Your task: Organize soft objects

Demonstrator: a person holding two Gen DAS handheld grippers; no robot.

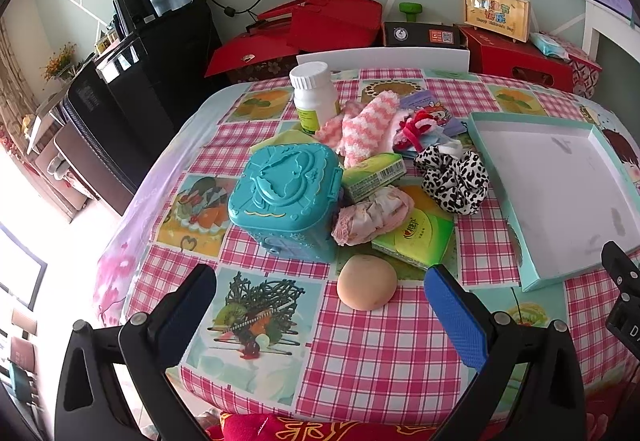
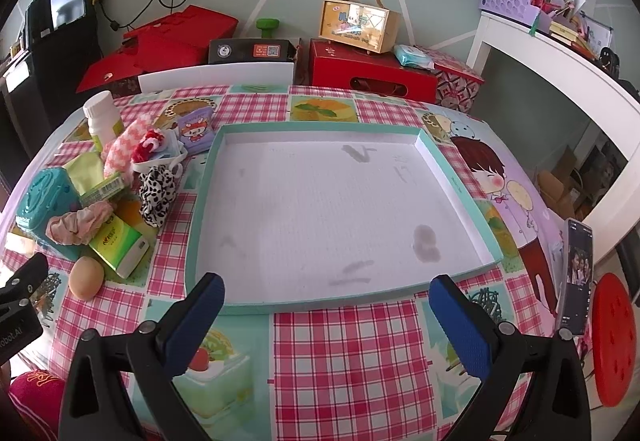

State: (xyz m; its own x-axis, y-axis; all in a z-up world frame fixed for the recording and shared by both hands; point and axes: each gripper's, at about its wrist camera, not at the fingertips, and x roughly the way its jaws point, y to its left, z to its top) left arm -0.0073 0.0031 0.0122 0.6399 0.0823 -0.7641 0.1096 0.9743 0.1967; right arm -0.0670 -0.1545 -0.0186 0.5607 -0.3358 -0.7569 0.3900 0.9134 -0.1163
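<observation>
Left wrist: left gripper jaws released, peach ball between | right gripper jaws released over tray

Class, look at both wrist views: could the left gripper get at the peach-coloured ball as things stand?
Probably yes. The left gripper is open and the peach-coloured ball lies on the table just ahead between its jaws, with nothing in between.

A cluttered tabletop under a pink-checked cloth printed with desserts.

A shallow teal tray, white inside and holding nothing, lies on the right half. At left crowd a teal case, a white bottle, green tissue packs, a pink-and-white sock, a spotted scrunchie, a crumpled pink cloth and a tan ball; a phone sits at the right edge.
</observation>
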